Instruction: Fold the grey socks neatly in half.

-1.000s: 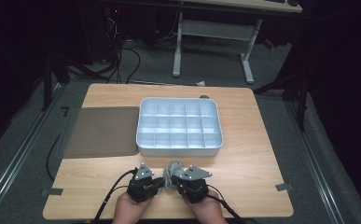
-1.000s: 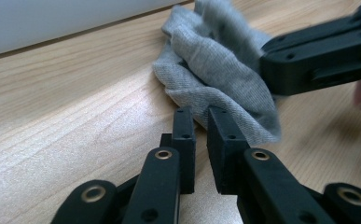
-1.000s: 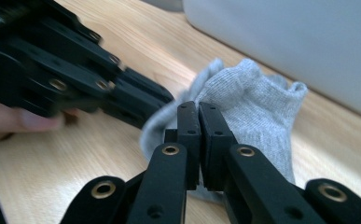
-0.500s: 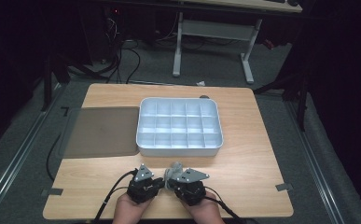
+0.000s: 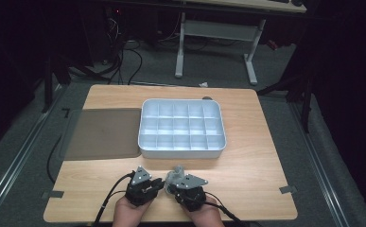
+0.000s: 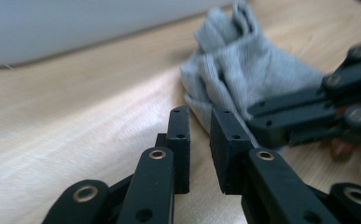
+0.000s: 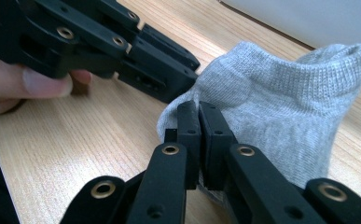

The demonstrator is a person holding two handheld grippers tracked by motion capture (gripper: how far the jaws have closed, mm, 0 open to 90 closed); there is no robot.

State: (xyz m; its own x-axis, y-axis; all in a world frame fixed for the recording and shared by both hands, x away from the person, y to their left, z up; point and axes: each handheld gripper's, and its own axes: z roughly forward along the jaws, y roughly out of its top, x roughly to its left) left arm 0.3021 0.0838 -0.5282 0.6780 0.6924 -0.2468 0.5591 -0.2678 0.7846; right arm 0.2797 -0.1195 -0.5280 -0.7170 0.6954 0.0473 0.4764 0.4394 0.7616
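Right tongs pinch grey sock; left tongs gape.

The crumpled grey knit sock hides its lower edge behind the right tongs, whose jaws press together on it. Beyond the left tongs, the white plastic compartment tray is blurred and cut off by the top edge.

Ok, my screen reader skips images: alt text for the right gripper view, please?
The right hand-held gripper pinches the edge of a grey sock on a wooden table. The left hand-held gripper touches the sock from the upper left.
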